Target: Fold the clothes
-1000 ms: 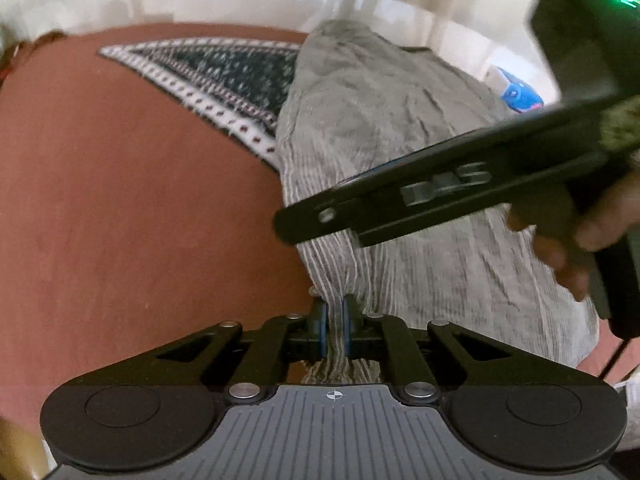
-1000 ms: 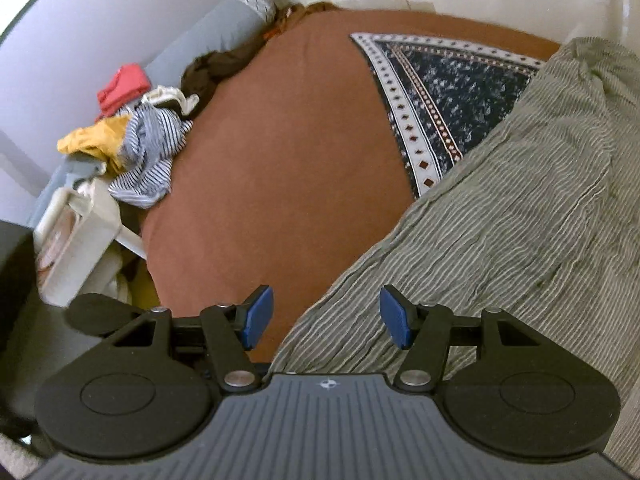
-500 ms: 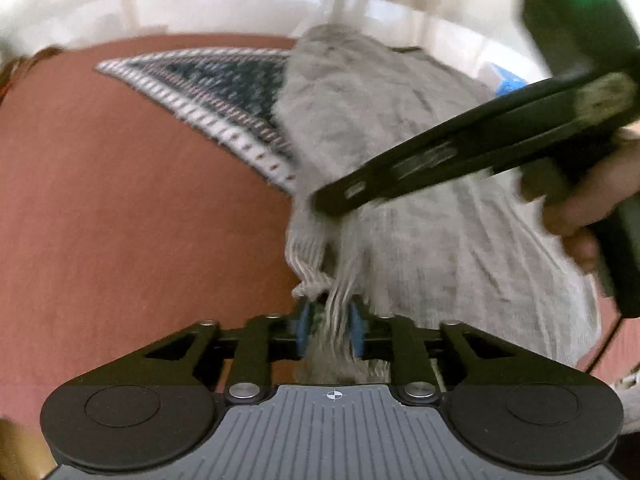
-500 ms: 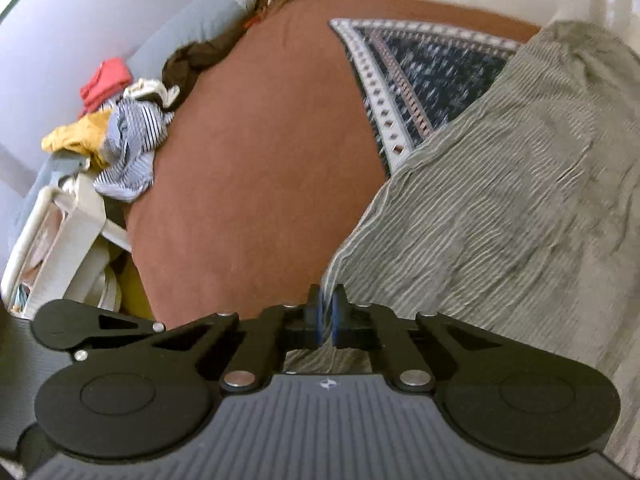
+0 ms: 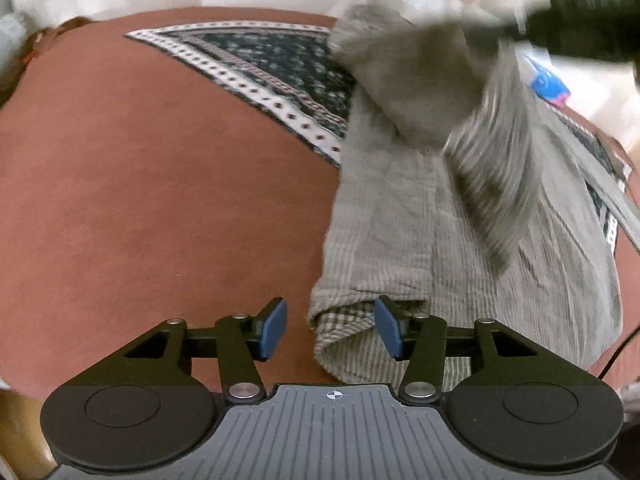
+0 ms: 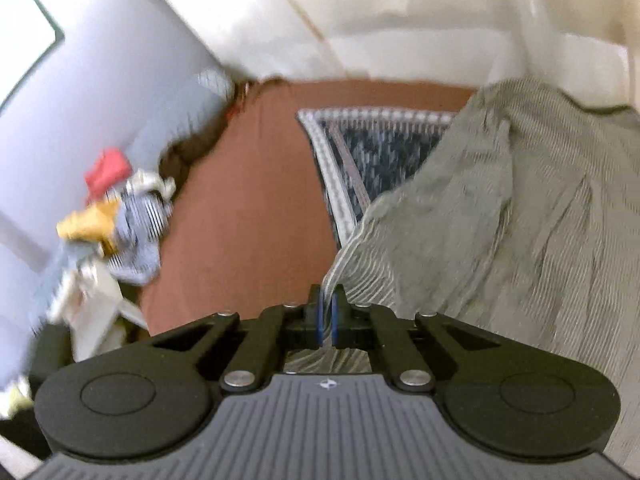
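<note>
Right hand-held gripper (image 6: 328, 316) pinches the crinkled grey striped garment (image 6: 500, 216); left hand-held gripper (image 5: 331, 330) gapes released.

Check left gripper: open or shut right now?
Open. The left gripper has its blue pads spread wide apart, with only the grey striped garment's folded corner lying between them, ungripped.
</note>
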`<state>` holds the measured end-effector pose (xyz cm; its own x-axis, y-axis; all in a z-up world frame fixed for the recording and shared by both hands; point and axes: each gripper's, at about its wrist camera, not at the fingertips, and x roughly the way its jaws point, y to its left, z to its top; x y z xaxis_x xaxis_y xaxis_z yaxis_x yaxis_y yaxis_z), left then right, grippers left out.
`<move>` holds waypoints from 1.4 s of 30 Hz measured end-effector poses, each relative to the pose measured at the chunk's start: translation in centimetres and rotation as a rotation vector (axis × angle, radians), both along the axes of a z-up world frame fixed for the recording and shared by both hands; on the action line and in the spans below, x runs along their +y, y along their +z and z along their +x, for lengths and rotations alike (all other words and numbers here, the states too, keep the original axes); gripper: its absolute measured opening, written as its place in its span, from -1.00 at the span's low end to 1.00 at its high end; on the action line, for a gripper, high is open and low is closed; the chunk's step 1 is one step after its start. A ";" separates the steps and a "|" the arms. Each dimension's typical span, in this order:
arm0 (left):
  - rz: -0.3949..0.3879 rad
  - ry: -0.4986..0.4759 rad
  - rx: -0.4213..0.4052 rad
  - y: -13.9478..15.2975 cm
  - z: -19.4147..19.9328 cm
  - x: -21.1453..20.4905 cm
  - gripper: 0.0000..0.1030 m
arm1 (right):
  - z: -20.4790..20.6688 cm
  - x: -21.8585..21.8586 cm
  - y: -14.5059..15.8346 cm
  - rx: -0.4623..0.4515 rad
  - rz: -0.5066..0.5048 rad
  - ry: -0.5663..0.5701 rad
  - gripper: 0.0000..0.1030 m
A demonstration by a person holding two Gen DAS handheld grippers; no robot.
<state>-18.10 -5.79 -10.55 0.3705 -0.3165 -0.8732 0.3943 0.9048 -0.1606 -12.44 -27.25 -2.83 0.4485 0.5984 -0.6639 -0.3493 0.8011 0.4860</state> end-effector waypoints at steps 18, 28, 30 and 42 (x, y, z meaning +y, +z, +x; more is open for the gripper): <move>0.245 -0.370 -0.159 -2.0 -1.6 -10.3 0.21 | 9.2 -0.4 8.6 -0.204 0.160 0.023 -0.92; 0.172 -0.172 -0.030 -2.9 1.1 -8.4 -1.00 | 12.5 -0.6 10.7 -0.208 0.190 0.031 -0.91; 0.076 -0.089 0.011 -2.2 1.6 -6.8 -1.00 | 13.2 -0.4 11.2 -0.210 0.196 0.037 -0.91; -0.147 0.188 0.063 -0.1 3.9 3.3 -1.00 | 18.5 6.2 13.0 -0.181 0.227 0.125 -0.91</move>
<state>-14.19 -2.46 -10.62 0.3809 -0.3728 -0.8462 0.2061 0.9263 -0.3153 6.06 -21.03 10.20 0.4606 0.7802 -0.4233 -0.5353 0.6246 0.5686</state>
